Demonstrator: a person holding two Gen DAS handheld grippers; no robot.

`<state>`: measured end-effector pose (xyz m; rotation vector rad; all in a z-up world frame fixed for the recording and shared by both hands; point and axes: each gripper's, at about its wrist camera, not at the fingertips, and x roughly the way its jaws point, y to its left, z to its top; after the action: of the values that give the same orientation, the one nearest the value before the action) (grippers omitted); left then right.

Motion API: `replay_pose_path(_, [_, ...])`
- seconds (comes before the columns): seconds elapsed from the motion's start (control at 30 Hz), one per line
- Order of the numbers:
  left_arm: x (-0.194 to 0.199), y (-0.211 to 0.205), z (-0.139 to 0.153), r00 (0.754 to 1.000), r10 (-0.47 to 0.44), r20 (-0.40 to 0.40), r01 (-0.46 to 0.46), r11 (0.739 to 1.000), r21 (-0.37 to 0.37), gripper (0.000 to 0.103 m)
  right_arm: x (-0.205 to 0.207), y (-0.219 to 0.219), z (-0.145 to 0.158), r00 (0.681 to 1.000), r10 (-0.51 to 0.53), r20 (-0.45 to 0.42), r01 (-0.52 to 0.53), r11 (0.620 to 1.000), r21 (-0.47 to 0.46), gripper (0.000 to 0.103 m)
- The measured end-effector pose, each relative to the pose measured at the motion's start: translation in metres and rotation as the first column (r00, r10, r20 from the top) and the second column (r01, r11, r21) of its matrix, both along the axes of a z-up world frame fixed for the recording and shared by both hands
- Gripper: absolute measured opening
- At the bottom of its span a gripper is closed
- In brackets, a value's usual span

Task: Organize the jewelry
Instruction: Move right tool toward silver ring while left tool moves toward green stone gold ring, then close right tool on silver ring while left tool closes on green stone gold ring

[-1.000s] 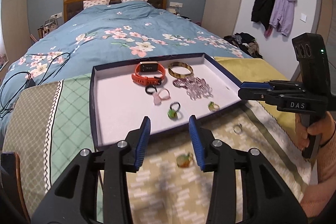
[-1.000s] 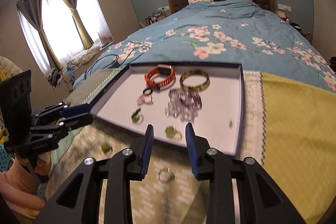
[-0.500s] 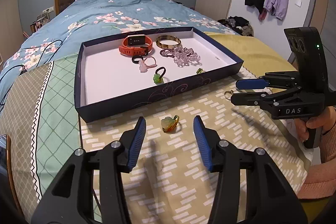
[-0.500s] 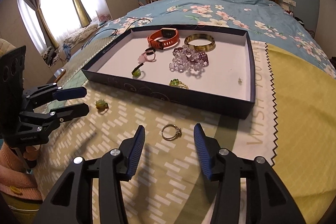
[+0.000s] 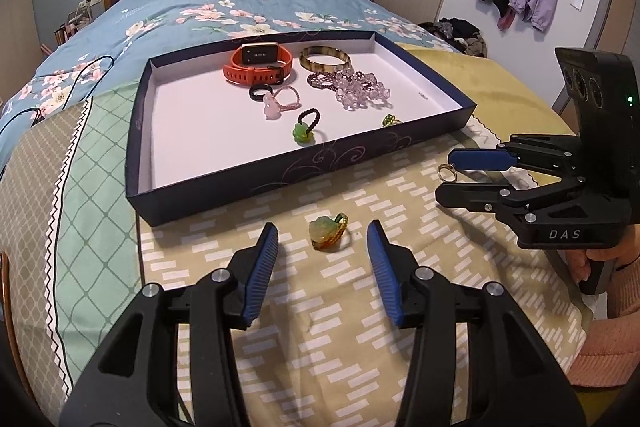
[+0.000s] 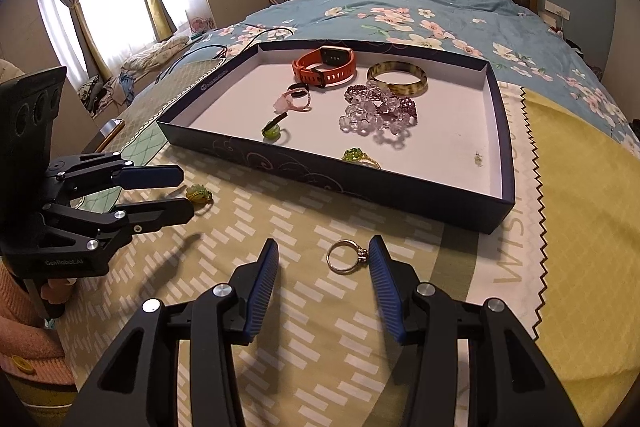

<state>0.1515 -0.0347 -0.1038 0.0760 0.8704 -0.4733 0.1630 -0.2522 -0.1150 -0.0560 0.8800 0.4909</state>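
1. A dark blue tray (image 5: 304, 163) with a white floor sits on a patterned cloth (image 5: 320, 327) spread over the foot of a bed.
2. Inside the tray lie an orange smartwatch (image 5: 258, 67), a tortoiseshell bangle (image 5: 325, 57), a clear bead bracelet (image 5: 360, 89), a black ring (image 5: 261, 92), a pink charm ring (image 5: 280, 101) and a green flower ring (image 5: 305, 127).
3. The left gripper (image 5: 322, 250) is spread apart, a jade-and-amber ring (image 5: 328, 231) lying on the cloth between its blue pads, untouched.
4. The right gripper (image 6: 323, 261) is also spread apart around a gold ring (image 6: 346, 257), whose stone sits just beside the right-hand pad.
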Motion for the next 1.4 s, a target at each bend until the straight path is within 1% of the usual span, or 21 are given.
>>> replay_pose_path(0.1, [0.005, -0.002, -0.004, 1.000, -0.003, -0.020, 0.003, 1.000, 0.006, 0.045, -0.001, 0.001, 0.000, 1.000, 0.001, 0.003, -0.001, 1.000, -0.006, 0.044])
replay_pose_path(0.2, [0.008, -0.001, -0.004, 1.000, -0.005, -0.027, 0.005, 1.000, -0.003, 0.043, -0.002, 0.003, 0.000, 1.000, 0.005, 0.004, -0.005, 1.000, -0.008, 0.038])
replay_pose_path(0.3, [0.008, -0.004, -0.005, 1.000, -0.004, -0.026, 0.004, 1.000, 0.012, 0.041, -0.002, 0.005, 0.000, 1.000, 0.009, 0.007, -0.009, 1.000, -0.021, 0.038])
replay_pose_path(0.4, [0.008, -0.007, -0.005, 1.000, -0.007, -0.020, 0.008, 1.000, 0.027, 0.039, -0.002, 0.005, 0.000, 1.000, 0.002, 0.008, -0.002, 1.000, -0.027, 0.033])
replay_pose_path(0.6, [0.010, -0.005, -0.006, 1.000, 0.007, -0.024, -0.006, 1.000, 0.020, 0.028, -0.002, 0.005, -0.001, 1.000, -0.010, 0.015, 0.011, 0.999, -0.045, 0.028])
replay_pose_path(0.73, [0.009, -0.004, -0.006, 1.000, 0.010, -0.027, -0.010, 1.000, 0.012, 0.021, -0.002, 0.003, -0.001, 1.000, -0.023, 0.016, 0.024, 0.999, -0.049, 0.019])
replay_pose_path(0.8, [0.009, -0.005, -0.006, 1.000, 0.009, -0.027, -0.009, 1.000, 0.009, 0.018, -0.001, 0.002, -0.001, 1.000, -0.027, 0.014, 0.028, 0.999, -0.042, 0.018])
replay_pose_path(0.9, [0.008, -0.005, -0.006, 1.000, 0.011, -0.026, -0.011, 1.000, 0.009, 0.017, -0.001, 0.002, 0.000, 0.999, -0.027, 0.018, 0.028, 0.998, -0.049, 0.018])
replay_pose_path(0.93, [0.007, -0.005, -0.006, 1.000, 0.012, -0.025, -0.012, 1.000, 0.008, 0.017, -0.001, 0.002, 0.000, 0.999, -0.027, 0.023, 0.028, 0.998, -0.051, 0.009])
replay_pose_path(0.97, [0.007, -0.005, -0.006, 1.000, 0.013, -0.025, -0.013, 1.000, 0.008, 0.017, -0.002, 0.001, 0.001, 0.999, -0.025, 0.024, 0.026, 0.999, -0.047, 0.005])
replay_pose_path(1.17, [0.005, -0.005, -0.006, 1.000, 0.014, -0.025, -0.014, 1.000, 0.005, 0.017, -0.001, -0.004, 0.001, 1.000, -0.029, 0.007, 0.029, 1.000, -0.009, 0.004])
replay_pose_path(1.4, [0.003, -0.005, -0.005, 1.000, 0.019, -0.024, -0.020, 1.000, -0.001, 0.017, -0.002, -0.009, 0.003, 0.999, -0.036, 0.010, 0.036, 0.999, 0.038, 0.004])
